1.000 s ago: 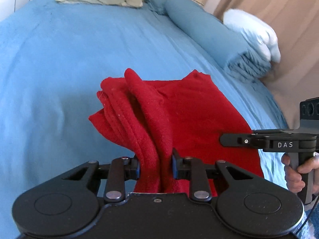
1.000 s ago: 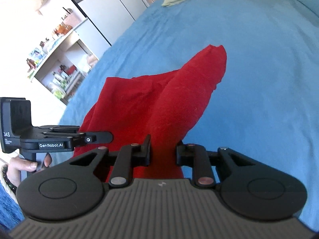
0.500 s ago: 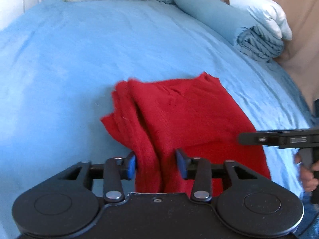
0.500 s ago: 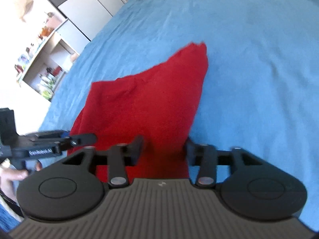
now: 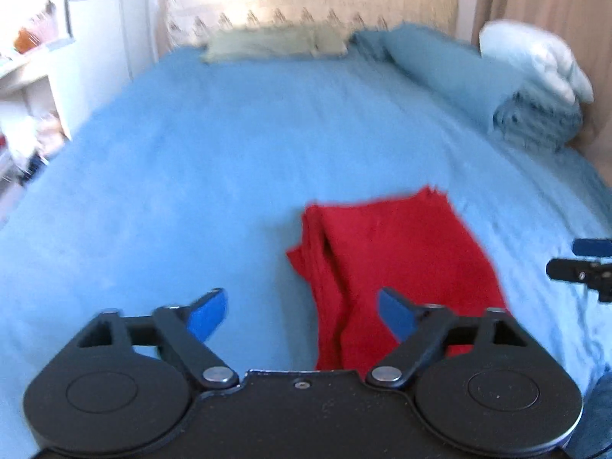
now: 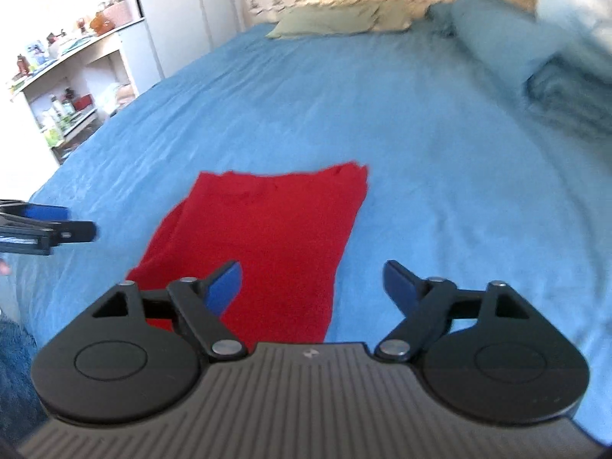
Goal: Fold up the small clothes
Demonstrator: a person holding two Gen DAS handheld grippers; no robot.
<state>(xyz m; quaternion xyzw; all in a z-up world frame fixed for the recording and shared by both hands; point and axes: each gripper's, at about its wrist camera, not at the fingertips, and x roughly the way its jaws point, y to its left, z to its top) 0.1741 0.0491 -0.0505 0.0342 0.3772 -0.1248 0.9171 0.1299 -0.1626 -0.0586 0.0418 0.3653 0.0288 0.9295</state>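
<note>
A red cloth [image 5: 386, 264] lies folded on the blue bedsheet [image 5: 191, 176], its layered edge bunched on the left side. My left gripper [image 5: 302, 310] is above the cloth's near left edge, its jaws opening wide, blue pads clear of the fabric. In the right wrist view the red cloth [image 6: 267, 237] lies flat and long. My right gripper [image 6: 313, 283] hangs over its near right edge, jaws opening, nothing pressed between them. Each gripper shows at the edge of the other's view: the right gripper [image 5: 585, 264], the left gripper [image 6: 49, 225].
A rolled blue duvet [image 5: 466, 76] and a white pillow [image 5: 535, 57] sit at the bed's far right. A greenish pillow [image 5: 275, 42] lies by the headboard. A shelf unit with clutter [image 6: 65, 88] stands left of the bed.
Both grippers let go of the red cloth, opened wide and pulled back and upward. The cloth dropped and now lies flatter on the bed.
</note>
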